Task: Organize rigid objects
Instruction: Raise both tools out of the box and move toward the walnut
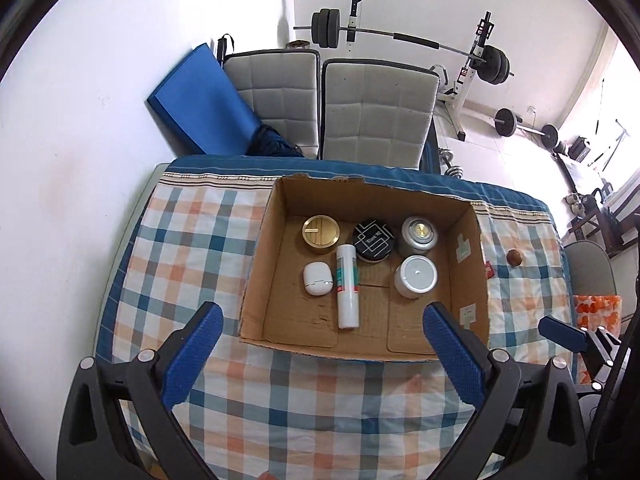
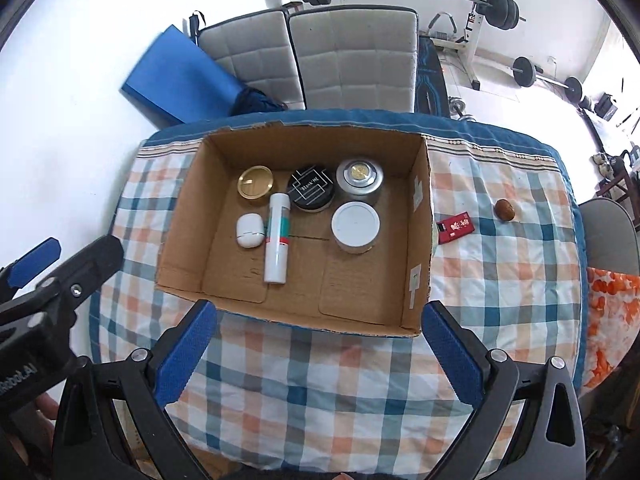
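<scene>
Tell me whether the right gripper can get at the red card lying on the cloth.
Probably yes. The red card lies flat on the checked cloth just outside the box's right wall, nothing on it, and the right gripper is open. The wall crowds one side.

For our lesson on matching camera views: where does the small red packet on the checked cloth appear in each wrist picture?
Left wrist view: the red packet shows only as a sliver, right of centre, mostly hidden behind the cardboard box's right wall.
Right wrist view: the packet lies in full sight, right of centre, beside the box.
Shared landmark: the brown oval object further right on the cloth.
</scene>
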Available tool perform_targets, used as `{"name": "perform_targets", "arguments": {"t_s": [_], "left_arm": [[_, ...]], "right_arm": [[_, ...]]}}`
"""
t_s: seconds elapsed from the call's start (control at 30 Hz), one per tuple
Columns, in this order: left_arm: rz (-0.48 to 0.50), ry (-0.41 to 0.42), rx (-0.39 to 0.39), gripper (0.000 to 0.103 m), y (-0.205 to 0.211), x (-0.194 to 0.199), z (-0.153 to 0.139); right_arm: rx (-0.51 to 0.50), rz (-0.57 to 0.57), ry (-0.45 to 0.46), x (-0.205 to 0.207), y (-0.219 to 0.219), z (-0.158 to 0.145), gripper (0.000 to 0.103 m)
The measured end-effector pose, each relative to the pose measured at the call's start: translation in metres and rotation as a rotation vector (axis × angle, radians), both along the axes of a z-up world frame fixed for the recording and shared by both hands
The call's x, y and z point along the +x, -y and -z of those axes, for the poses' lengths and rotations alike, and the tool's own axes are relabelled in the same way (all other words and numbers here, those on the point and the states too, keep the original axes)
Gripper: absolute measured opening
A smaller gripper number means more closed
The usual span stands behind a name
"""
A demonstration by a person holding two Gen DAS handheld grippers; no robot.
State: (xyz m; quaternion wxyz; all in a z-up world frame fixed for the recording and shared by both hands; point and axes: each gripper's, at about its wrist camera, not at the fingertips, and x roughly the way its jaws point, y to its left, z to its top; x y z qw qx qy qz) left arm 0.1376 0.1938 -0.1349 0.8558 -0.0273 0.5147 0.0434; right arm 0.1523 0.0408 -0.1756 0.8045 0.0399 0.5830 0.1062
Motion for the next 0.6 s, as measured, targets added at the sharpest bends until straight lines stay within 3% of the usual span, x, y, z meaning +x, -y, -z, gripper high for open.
{"name": "perform_targets", "arguments": {"t_s": [0.2, 0.33, 0.47, 0.6], "left_arm": [[0.034, 0.012, -0.009, 0.102, 0.042, 0.014, -0.005], [0.123, 0.006, -0.009, 0.102, 0.098, 0.045, 0.004], [0.260, 0.016, 0.048, 0.102, 0.173, 0.094, 0.026], [0.354, -0.048, 0.087, 0.102, 0.231, 0.147, 0.063]], "right_arm": [[0.051, 0.019, 0.006, 0.005, 0.028, -0.008, 0.103], [0.076, 0.082, -0.026, 0.022, 0.078, 0.000, 0.103], [0.072, 0.165, -0.076, 0.048, 0.145, 0.024, 0.103], [0.066, 0.259, -0.142, 0.084, 0.221, 0.063, 0.103]]}}
